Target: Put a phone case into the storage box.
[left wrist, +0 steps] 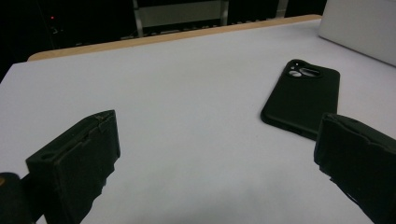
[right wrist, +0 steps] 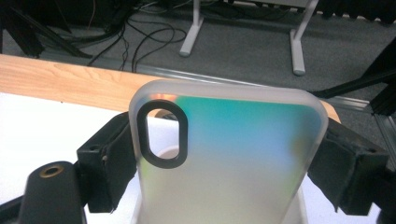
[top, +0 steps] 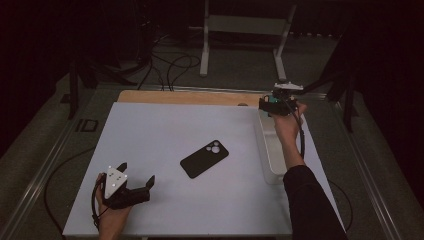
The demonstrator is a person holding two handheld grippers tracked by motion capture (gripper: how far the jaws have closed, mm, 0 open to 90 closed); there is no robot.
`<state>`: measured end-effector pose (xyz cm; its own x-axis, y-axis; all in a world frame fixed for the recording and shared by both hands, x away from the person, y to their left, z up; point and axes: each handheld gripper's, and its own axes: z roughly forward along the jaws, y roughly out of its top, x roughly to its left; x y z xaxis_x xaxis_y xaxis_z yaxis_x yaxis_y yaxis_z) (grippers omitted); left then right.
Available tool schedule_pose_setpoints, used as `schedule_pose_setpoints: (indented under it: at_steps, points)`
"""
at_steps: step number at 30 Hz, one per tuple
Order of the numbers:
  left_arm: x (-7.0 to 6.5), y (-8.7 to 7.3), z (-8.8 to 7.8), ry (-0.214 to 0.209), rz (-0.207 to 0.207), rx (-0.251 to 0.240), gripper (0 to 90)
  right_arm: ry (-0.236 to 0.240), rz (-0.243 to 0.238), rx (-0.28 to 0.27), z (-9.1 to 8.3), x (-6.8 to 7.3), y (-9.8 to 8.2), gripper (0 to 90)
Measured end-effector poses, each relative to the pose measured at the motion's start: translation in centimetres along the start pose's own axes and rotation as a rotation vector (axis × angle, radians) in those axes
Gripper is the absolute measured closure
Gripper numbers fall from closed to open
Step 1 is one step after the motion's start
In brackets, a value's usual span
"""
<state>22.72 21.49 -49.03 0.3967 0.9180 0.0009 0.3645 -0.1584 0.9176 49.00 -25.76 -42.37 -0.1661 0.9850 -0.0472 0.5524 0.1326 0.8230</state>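
The right gripper (right wrist: 224, 154) already clamps the translucent case (right wrist: 229, 158) above the bin (top: 270, 150), while the left gripper (top: 136, 174) gapes beside the untouched black phone (top: 204, 158).

This is a lab or recording studio rather than a home. A plain white rectangular tabletop (top: 165, 150) rests on a light wooden board (top: 185, 97), ringed by aluminium rail framing (top: 40, 165) on a grey carpeted floor (top: 240, 65). Black cables (top: 167, 65) snake over the carpet at 11 o'clock, a white metal stand (top: 245, 30) rises at 12 o'clock, and black stand legs (top: 75, 85) rise at 10 o'clock. The surroundings lie dark.
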Motion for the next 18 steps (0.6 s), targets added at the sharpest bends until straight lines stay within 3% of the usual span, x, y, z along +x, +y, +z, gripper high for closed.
schedule_pose_setpoints:
  at_steps: [7,18]
  points:
    - [0.0,0.0,0.0,0.000,-0.001,0.000,0.9,-0.012,0.028,0.035,0.6,0.0,-0.4,16.2]
    - [0.0,0.0,0.0,-0.002,0.002,0.005,0.9,-0.012,0.019,0.056,1.2,-0.1,-1.2,16.2]
